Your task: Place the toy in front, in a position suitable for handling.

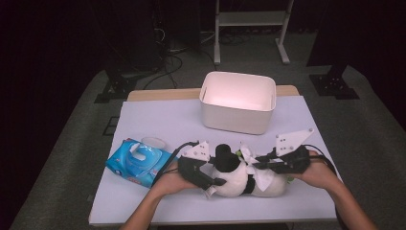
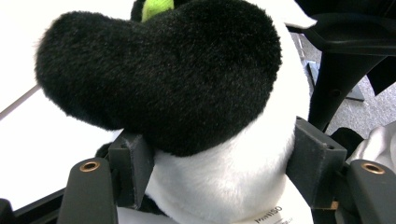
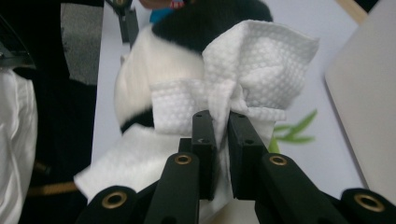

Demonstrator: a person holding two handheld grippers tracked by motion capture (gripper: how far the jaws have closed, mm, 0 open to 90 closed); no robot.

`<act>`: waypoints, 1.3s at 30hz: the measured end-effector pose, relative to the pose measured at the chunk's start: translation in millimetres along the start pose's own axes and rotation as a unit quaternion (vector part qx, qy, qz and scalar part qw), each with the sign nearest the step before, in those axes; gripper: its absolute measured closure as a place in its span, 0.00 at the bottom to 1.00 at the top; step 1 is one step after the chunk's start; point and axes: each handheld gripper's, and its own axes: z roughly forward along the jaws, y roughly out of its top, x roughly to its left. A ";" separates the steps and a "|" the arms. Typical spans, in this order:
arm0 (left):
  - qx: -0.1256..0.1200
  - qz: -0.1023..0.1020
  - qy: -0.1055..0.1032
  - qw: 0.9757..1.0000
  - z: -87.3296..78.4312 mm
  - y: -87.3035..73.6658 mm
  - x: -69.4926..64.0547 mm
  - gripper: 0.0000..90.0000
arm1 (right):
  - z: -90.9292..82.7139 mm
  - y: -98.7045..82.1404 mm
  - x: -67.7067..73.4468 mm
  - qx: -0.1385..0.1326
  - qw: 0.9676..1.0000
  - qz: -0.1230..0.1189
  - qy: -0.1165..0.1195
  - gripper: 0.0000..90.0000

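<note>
The plush panda (image 1: 242,177) lay on its side near the front edge of the white table (image 1: 158,120), between my two hands, when I checked the high view. My left gripper (image 1: 210,179) sat against the toy's left end, and my right gripper (image 1: 258,165) reached in from the other side, where a white wipe (image 1: 261,175) was draped over the toy's middle. A blue pack of wipes (image 1: 139,163) lay just left of my left hand, and the white bin (image 1: 238,101) stood behind the toy, well apart from it. In the left gripper view, the panda's black and white fur (image 2: 187,93) bulged up close between the two jaws, and both pads pressed into the white part of it, so that gripper was clamped on the toy. In the right gripper view, the jaws had come nearly together and pinched a gathered fold of the wipe (image 3: 233,84) between them, with the cloth bunched above the tips and the panda (image 3: 140,70) lying just behind it. The bin's pale wall (image 3: 369,107) showed at the right edge there.
</note>
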 end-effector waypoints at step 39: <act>-0.013 0.031 0.002 0.999 6.5 9.1 -9.8 0.42 | 15.8 36.0 0.8 -0.050 0.998 0.001 0.028 0.92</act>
